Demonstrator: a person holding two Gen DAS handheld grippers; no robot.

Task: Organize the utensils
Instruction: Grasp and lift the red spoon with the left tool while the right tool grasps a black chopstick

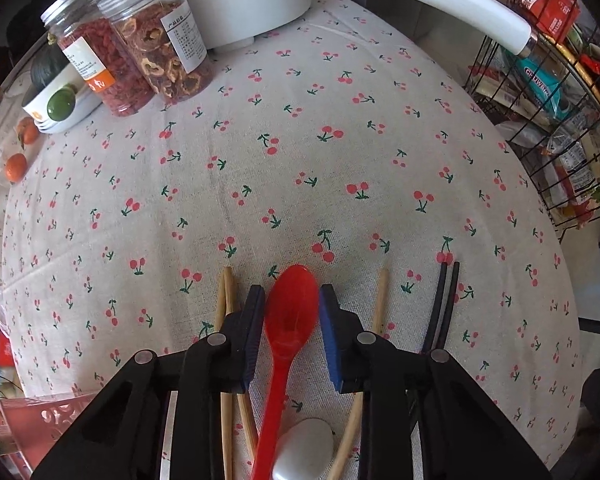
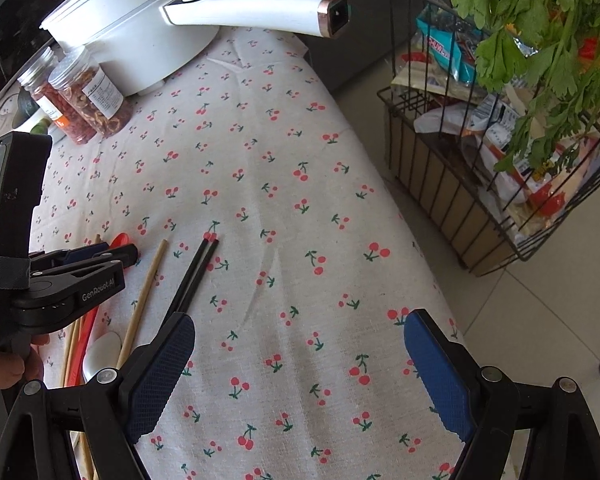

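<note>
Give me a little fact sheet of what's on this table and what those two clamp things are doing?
surface: cherry-print tablecloth
left gripper: jaws either side of red spoon bowl, pads close against it
right gripper: wide open, nothing between the jaws
utensils: black chopsticks, bamboo chopsticks, white spoon
back of table: white pot, two jars
beside table: wire basket

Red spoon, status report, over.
Left gripper straddling red spoon, pads not visibly pressing. Right gripper open, empty. Bamboo chopsticks close beside the left finger.

My red spoon [image 1: 290,320] looks glossy plastic. The tablecloth [image 1: 300,152] is matt woven cloth. The pale chopsticks [image 1: 380,300] look wooden.
</note>
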